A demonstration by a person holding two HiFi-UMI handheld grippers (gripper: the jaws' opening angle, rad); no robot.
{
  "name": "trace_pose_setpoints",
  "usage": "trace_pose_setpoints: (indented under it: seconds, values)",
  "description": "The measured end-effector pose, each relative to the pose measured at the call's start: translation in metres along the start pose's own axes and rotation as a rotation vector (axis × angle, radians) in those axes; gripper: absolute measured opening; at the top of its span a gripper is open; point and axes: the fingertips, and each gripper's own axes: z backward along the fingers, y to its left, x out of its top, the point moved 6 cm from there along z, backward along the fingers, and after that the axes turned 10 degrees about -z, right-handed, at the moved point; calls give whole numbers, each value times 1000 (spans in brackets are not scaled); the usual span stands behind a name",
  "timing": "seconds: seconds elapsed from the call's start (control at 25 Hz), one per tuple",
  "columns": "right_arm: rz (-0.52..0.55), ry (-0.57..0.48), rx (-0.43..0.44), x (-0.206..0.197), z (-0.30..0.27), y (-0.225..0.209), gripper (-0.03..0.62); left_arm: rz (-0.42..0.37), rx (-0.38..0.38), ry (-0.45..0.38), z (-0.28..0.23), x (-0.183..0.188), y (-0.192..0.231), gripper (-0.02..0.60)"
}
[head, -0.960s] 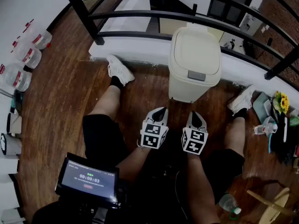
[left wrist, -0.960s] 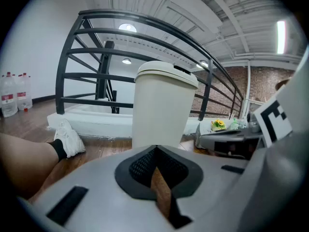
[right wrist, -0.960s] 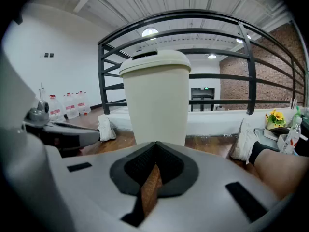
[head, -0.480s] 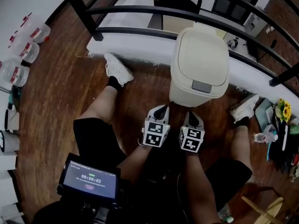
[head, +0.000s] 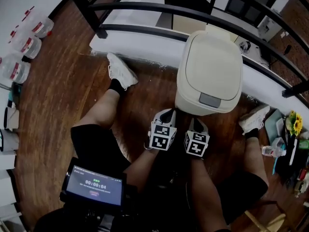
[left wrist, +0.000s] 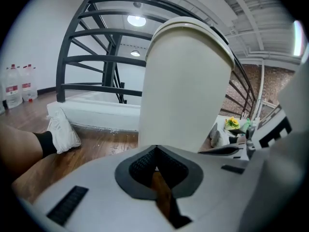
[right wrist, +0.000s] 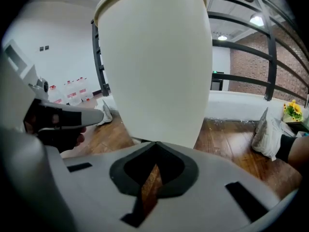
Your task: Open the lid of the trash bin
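A cream trash bin (head: 208,74) stands on the wood floor against the white ledge, its lid down and a grey latch (head: 211,99) at the lid's front edge. My left gripper (head: 167,112) and right gripper (head: 197,122) sit side by side just in front of the bin's base, both shut with nothing between the jaws. In the left gripper view the bin (left wrist: 186,81) rises close ahead, beyond the closed tips of the left gripper (left wrist: 155,150). The right gripper view shows the bin's wall (right wrist: 154,62) filling the middle, just past the right gripper (right wrist: 155,145).
A black railing (head: 145,7) runs behind the bin above the white ledge (head: 130,40). The person's legs and white shoes (head: 120,71) flank the bin. Water bottles (head: 21,52) line the left wall. Flowers and clutter (head: 292,129) lie at the right. A timer screen (head: 95,185) sits low left.
Both grippers have crept forward towards the bin's base, and the bin now looms larger and nearer in the head view. The lid stays down.
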Motion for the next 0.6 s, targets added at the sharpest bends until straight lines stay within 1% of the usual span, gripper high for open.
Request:
trace_pose_setpoints:
  seconds: [0.12,0.24,0.32,0.44,0.6]
  values:
    - [-12,26,5,-4,-14,-2,5,8,7,21,-5,-5,5,-2]
    - [-35,45,-7,-9,-30,-7,5,-14,-8,42,-12,-12,2,-2]
    - [-42,55,-9,-11,-40,-8,5,-15,-14,56,-17,-16,2,-2]
    - [-36,70,-16,-14,-49,-10,5,-4,-21,76,-25,-21,4,-2]
    - [-26,84,-19,-18,-62,-12,5,31,0,104,-36,-30,17,-2]
